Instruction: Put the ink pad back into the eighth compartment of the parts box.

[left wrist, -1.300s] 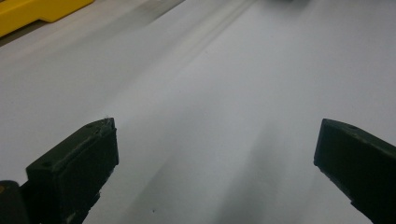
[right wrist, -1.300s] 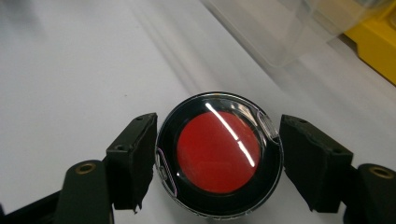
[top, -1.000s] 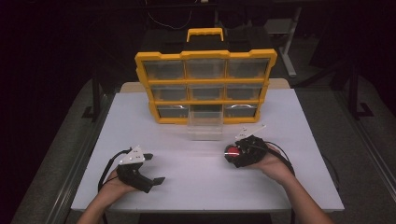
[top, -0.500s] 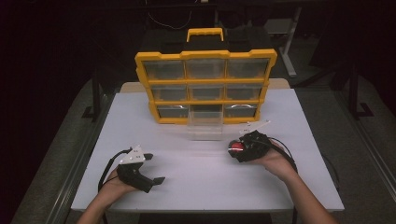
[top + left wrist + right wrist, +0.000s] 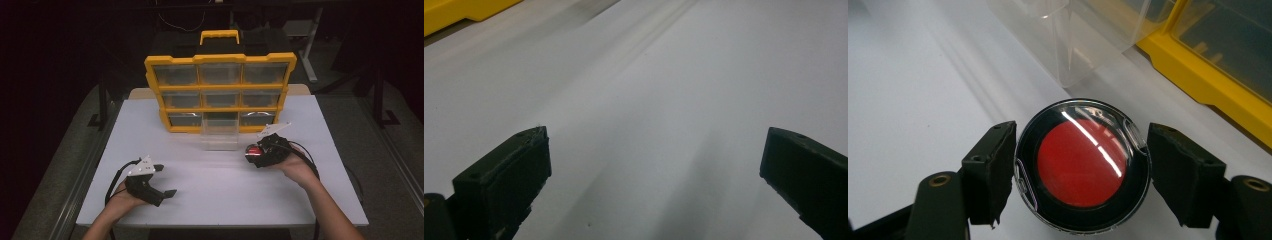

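My right gripper (image 5: 256, 152) is shut on a round black case with a red centre and a clear lid (image 5: 254, 150), held just above the white table right of centre. In the right gripper view the two pads (image 5: 993, 165) press the round case (image 5: 1082, 170) from both sides. A clear plastic drawer (image 5: 220, 135) stands pulled out of the bottom middle slot of the yellow organizer (image 5: 220, 60), close ahead of the case; in the right gripper view the clear drawer (image 5: 1068, 45) is just beyond it. My left gripper (image 5: 165, 180) rests open at the front left with nothing between its fingers (image 5: 504, 180).
The yellow organizer's frame (image 5: 1208, 75) has three rows of clear drawers and a carry handle (image 5: 219, 35). The white table (image 5: 210, 200) ends in front edges near both forearms; dark floor and metal frames lie around it.
My right gripper has crept a little away from me, toward the clear drawer, with the round case still in it. The left gripper has stayed put.
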### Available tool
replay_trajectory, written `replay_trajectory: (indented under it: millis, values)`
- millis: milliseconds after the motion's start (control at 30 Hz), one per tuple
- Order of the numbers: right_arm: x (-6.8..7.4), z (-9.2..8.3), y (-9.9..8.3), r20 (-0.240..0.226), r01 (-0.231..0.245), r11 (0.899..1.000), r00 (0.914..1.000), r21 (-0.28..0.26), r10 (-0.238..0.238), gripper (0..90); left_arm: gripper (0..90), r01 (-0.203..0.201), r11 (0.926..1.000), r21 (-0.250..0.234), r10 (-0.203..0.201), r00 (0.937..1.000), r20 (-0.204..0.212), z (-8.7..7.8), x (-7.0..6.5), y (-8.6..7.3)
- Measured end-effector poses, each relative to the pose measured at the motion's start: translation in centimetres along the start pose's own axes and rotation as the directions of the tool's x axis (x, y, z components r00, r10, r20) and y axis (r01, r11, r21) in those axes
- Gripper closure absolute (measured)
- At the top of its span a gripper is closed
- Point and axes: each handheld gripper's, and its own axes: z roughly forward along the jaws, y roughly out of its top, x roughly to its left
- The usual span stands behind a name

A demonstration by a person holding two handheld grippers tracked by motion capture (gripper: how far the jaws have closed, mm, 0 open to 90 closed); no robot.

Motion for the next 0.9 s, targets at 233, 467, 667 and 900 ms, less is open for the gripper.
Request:
replay_trajectory:
  millis: [233,467,667,900]
  values:
    - [-0.2,-0.6,0.9,0.000,0.003,1.000,1.0000,-0.009,-0.003,28.7,0.0,0.001,1.0000,-0.001,-0.001,1.0000,0.000,0.0,0.0,0.0]
    - [-0.3,-1.1,1.8,0.002,-0.001,1.000,1.0000,-0.018,0.001,28.7,0.0,-0.001,1.0000,-0.001,0.001,1.0000,0.000,0.0,0.0,0.0]
    - [-0.5,-1.4,2.8,0.007,0.006,1.000,1.0000,-0.025,-0.006,28.7,0.0,0.003,1.0000,-0.001,-0.003,1.0000,-0.001,0.0,0.0,0.0]
    - [-0.6,-2.0,4.0,0.014,0.015,0.999,0.9998,-0.043,-0.015,28.7,0.0,0.007,1.0000,-0.003,-0.007,1.0000,-0.001,0.0,0.0,0.0]
